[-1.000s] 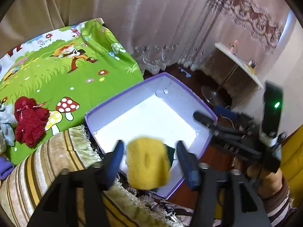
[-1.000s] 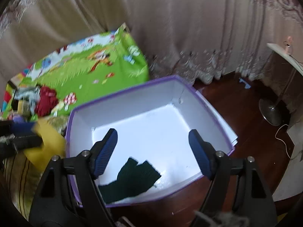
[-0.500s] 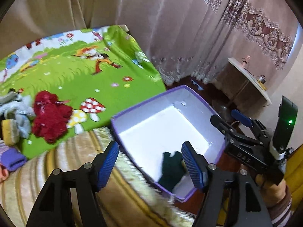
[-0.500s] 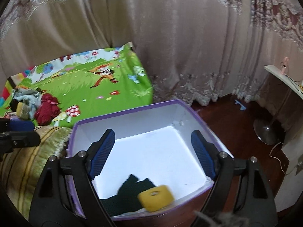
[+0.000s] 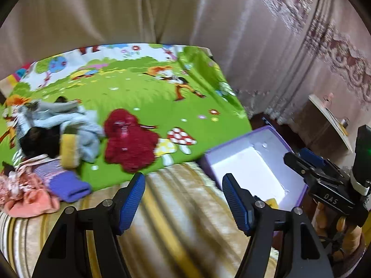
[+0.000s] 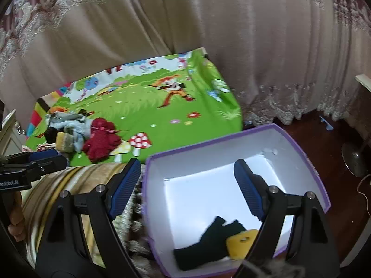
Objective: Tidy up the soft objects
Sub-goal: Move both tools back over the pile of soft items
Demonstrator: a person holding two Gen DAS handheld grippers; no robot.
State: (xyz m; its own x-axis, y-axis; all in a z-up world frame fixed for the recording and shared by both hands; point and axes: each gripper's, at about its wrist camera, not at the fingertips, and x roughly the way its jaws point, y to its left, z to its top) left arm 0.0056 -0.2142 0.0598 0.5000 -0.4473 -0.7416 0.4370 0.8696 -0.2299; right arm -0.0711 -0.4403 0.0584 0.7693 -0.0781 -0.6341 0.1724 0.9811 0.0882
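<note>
Sponge (image 6: 242,243) now in box (image 6: 301,155) (on glove (image 6: 208,238)) — left gripper (image 5: 183,199) and right gripper (image 6: 189,185) gape empty; we eye the pile (image 5: 69,134).

The right gripper (image 5: 329,176) body bears white letters "DAS"; the print on the left gripper (image 6: 30,164) is too blurred to read

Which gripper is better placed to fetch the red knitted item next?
Left. The left gripper is open, empty and faces the red knitted item on the mat; the right gripper hangs over the purple box.
</note>
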